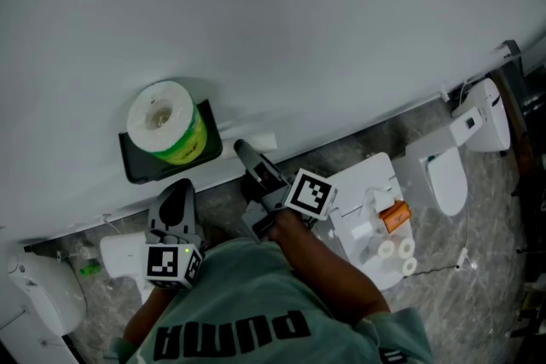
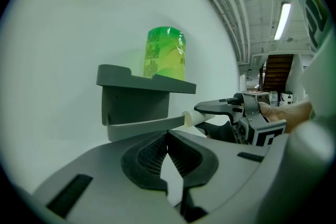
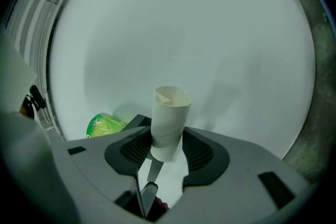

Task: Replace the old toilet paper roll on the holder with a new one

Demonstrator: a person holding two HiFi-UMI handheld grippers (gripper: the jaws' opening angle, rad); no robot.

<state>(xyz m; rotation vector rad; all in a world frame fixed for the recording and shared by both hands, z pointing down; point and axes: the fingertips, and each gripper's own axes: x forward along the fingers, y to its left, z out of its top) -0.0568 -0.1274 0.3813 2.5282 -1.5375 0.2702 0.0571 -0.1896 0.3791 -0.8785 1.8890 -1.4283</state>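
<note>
— White wall (image 1: 273,13) all round, with a grey holder (image 1: 145,169) fixed to it. Where's the tube (image 3: 169,122)?

— In the right gripper (image 3: 168,150), jaws clamped on its lower end. It sits right at the tip of the holder's bar (image 2: 147,124); whether it's fully clear of the bar I can't tell. The left gripper (image 2: 168,136) has its jaws together, with nothing in them.

— How will it handle?

— Thin card, I'd say: very light and easily crushed, so a gentle squeeze is enough. The new roll (image 1: 162,125) stands on top of the holder in a green wrap. It's likely soft, bulky and light, and the wrap a bit slick. I'd take it across the sides with the jaws wide, pressing lightly.
</note>
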